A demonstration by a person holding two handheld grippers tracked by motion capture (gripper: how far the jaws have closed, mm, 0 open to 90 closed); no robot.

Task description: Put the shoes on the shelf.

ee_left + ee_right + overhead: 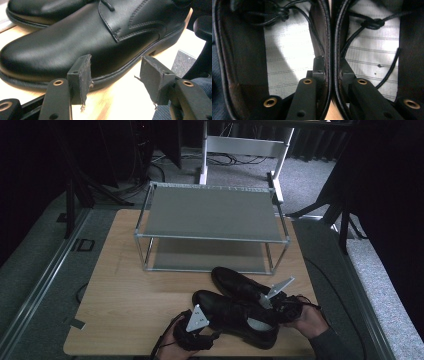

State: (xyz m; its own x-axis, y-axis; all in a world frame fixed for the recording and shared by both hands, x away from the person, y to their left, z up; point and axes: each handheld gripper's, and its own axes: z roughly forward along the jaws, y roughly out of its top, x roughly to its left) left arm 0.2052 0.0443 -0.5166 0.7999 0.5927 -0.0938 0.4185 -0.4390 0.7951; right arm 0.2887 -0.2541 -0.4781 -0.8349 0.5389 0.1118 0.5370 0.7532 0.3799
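Observation:
Two black leather lace-up shoes lie side by side on the wooden table (125,290), toes pointing left: a near shoe (230,317) and a far shoe (235,282). My right gripper (272,302) comes in from the heel end. In the right gripper view, the right gripper (331,67) has one jaw inside each shoe and is shut on the two adjoining collar walls (329,37), pressing them together. My left gripper (207,317) sits at the near shoe's side. The left gripper (116,80) stands open in the left gripper view, just short of the near shoe (75,42) and its sole edge.
A two-tier metal shoe rack (210,212) with grey shelves stands at the back of the table, both shelves bare. Bare wood lies left of the shoes. Grey carpet and dark stands surround the table.

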